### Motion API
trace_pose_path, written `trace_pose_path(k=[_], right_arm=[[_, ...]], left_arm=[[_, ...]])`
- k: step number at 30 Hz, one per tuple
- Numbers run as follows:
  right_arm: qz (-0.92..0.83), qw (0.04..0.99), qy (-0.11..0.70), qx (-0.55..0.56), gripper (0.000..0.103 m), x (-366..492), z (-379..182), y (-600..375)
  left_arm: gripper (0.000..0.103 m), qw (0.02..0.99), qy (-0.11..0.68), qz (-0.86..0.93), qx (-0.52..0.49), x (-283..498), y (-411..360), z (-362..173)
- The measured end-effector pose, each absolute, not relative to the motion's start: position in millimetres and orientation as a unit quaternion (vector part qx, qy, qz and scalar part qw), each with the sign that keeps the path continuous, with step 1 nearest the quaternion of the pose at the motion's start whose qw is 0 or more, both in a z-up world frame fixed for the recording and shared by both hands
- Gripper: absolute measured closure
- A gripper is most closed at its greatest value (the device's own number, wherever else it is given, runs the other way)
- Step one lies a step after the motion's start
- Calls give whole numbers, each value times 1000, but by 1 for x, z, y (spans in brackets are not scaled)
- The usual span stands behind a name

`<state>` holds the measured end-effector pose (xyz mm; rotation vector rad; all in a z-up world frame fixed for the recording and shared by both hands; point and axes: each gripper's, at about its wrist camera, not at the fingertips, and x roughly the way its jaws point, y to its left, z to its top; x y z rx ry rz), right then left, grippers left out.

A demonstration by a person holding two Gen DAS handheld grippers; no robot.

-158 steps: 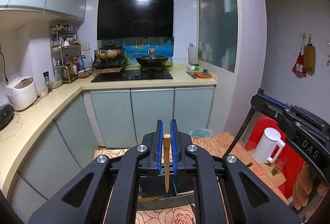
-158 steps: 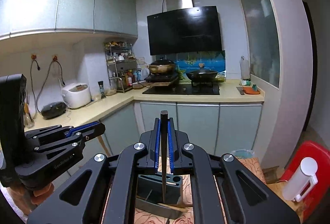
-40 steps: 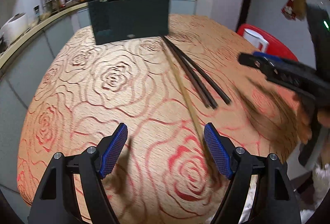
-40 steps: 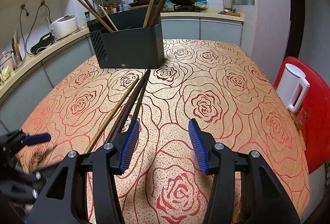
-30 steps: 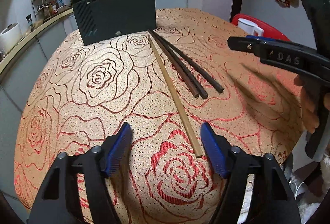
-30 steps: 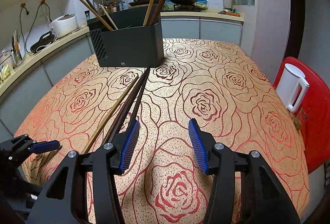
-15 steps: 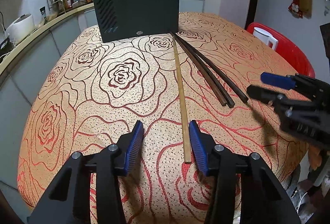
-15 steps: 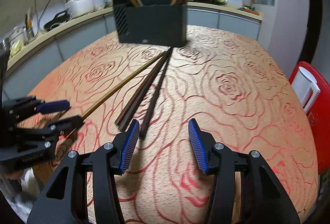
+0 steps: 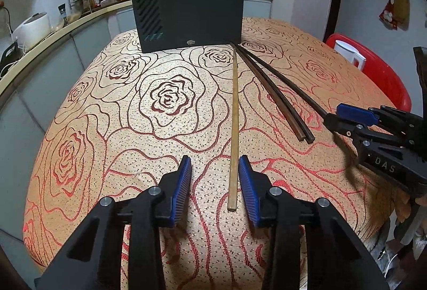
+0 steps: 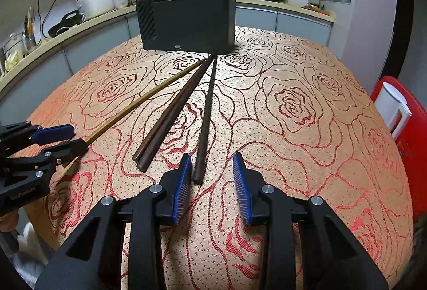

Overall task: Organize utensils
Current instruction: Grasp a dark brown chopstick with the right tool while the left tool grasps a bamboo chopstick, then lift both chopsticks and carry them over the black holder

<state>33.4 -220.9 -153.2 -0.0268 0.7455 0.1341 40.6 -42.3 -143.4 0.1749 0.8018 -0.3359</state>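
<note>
A dark utensil holder (image 9: 189, 19) (image 10: 186, 23) stands at the far side of the rose-patterned table and holds several chopsticks. A light bamboo chopstick (image 9: 234, 116) (image 10: 144, 100) lies on the cloth; its near end sits between the open jaws of my left gripper (image 9: 215, 164), close to the right pad. Three dark chopsticks lie beside it: a pair (image 10: 173, 111) (image 9: 269, 91) and a single one (image 10: 206, 114) (image 9: 291, 88). My right gripper (image 10: 212, 160) is open, with the near end of the single dark chopstick between its pads, nearer the left one.
The tablecloth (image 9: 165, 98) curves down at the near and side edges. A red stool with a white kettle (image 10: 395, 108) stands right of the table. Kitchen counters with a rice cooker (image 10: 96, 3) run behind. Each gripper shows in the other's view (image 9: 373, 127) (image 10: 40, 146).
Both grippers came down from above the holder to the near table edge. In the last half second each slid forward so a chopstick end lies between its open jaws.
</note>
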Motion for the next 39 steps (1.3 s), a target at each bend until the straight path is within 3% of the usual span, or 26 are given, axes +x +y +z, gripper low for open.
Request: trace_pose_path(k=[6,11,13,15,17,30,39], right_arm=[[76,932,355,-13,71,36,-155,-214],[77,934,348,-12,78,36,-155,-213],[76,935,346,-11,85,36,-155,-213],[75,935,346,-7,88,36,-155,-214],[74,935,346,-6,89,36,-155,-214],[71,930,359,14,95,36,-148,-226],[70,949,304,45,95,20,-102,-246]], left_arm=[[67,902,387,-177,77,38,-47,-143],[72,906,376,-174,88,36,-50,-144],[78,907,374,-173,89,36,-50,-144],[92,906,373,-178,88,37,-49,-144],[96,906,372,-179,88,37,-49,-145],[97,914,353,-182,88,34,-40,-123],[97,935,296,-170,96,30,-26,-75]])
